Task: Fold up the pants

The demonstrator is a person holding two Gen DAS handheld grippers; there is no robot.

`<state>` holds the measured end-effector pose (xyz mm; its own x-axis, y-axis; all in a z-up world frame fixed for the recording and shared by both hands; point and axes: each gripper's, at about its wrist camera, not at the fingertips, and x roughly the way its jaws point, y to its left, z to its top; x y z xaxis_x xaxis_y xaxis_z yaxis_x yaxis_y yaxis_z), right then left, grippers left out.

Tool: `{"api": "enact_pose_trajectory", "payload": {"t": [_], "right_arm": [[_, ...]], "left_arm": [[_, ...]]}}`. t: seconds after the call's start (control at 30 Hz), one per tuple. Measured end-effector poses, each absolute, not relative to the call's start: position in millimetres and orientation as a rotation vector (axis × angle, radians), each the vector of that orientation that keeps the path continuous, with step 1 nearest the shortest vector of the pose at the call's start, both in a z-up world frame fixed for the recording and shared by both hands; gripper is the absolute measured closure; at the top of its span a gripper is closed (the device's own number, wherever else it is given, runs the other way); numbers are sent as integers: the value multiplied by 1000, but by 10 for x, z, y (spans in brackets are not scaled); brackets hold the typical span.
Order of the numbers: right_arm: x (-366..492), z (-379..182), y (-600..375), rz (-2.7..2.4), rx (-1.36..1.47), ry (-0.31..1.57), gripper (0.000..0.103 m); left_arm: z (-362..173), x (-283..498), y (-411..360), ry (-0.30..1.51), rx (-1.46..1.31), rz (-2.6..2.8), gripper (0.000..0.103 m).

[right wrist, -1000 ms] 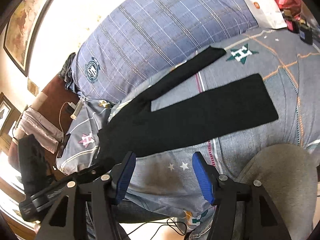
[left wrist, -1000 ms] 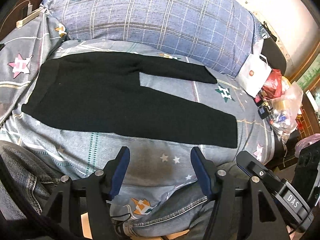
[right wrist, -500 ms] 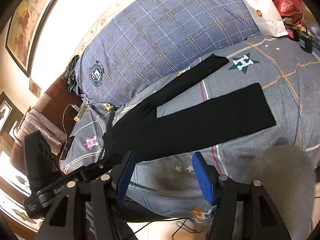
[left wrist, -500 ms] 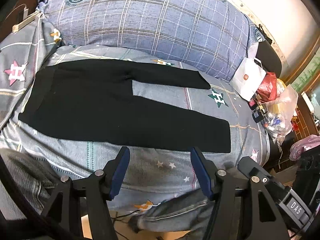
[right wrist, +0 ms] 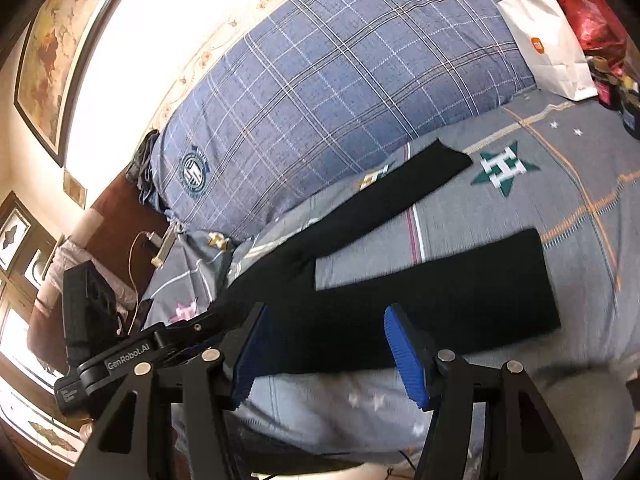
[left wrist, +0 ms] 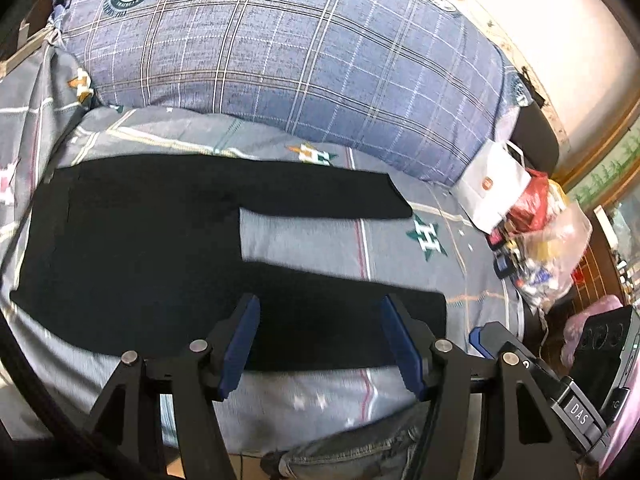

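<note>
Black pants (left wrist: 132, 256) lie flat on the grey bedsheet, waist to the left, both legs spread apart and pointing right. My left gripper (left wrist: 320, 342) is open and empty, its blue pads over the near leg. In the right wrist view the pants (right wrist: 432, 296) run from lower left to right. My right gripper (right wrist: 328, 350) is open and empty above the near leg's lower edge. The left gripper's body (right wrist: 120, 360) shows at the left of that view, and the right gripper's body (left wrist: 560, 396) at the lower right of the left wrist view.
A big blue plaid pillow (left wrist: 280, 52) lies along the far side of the bed. A white paper bag (left wrist: 494, 188), a red bag and a clear plastic bag of small items (left wrist: 548, 248) sit at the bed's right end. A jeans-clad knee (left wrist: 352, 452) is at the near edge.
Both grippers have moved forward over the bed, so the near pant leg now sits between their fingers. The pants have not moved. Both stay open.
</note>
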<state>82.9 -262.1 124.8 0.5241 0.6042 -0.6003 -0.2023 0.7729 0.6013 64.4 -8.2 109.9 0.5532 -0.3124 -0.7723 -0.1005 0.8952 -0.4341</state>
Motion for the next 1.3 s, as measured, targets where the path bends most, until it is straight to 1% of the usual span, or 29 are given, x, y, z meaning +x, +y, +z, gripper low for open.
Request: {"api": "enact_pose_trajectory", "payload": {"t": [0.23,0.4,0.57,0.67,0.8,0.9,1.03,1.07,1.1,1.17,1.2,1.23,1.3], "right_arm": [[1499,1233,-2570,460,478,932,41],[2101,1050,-2492,467,484,1009,41],[2748,850,-2346,478,412,1088,41],[3147,726,-2397,418,394,1113,41],[3842,346,-2595,358,459,1226,41],[4253,123,-2637,312,394,1284,41],[4516,5,-2589,247,291,1267,44],[4565,-28,-2545,230,260,1270,50],[4603,-78,-2506,216,257,1273,54],[4621,-127,-2443,200,254,1278,76],[4607,-119,-2384,174,208,1263,83],[4586,-126,-2338,172,183,1263,94],[4492,-61,-2267,151,138,1236,95]], "left_arm": [[1094,1420,7,987,-471,-136,39],[875,2022,108,1021,-485,-150,39],[639,2115,260,1048,-505,-133,39],[652,2090,344,1051,-512,-125,39],[677,2101,433,1061,-530,-123,39],[683,2110,481,1063,-534,-98,39],[624,2145,509,1098,-554,-114,39],[614,2165,500,1103,-546,-114,39],[604,2176,493,1106,-536,-112,39],[587,2184,469,1115,-522,-111,39],[581,2192,460,1118,-520,-114,39],[577,2197,455,1121,-516,-116,39],[565,2197,434,1124,-505,-118,39]]}}
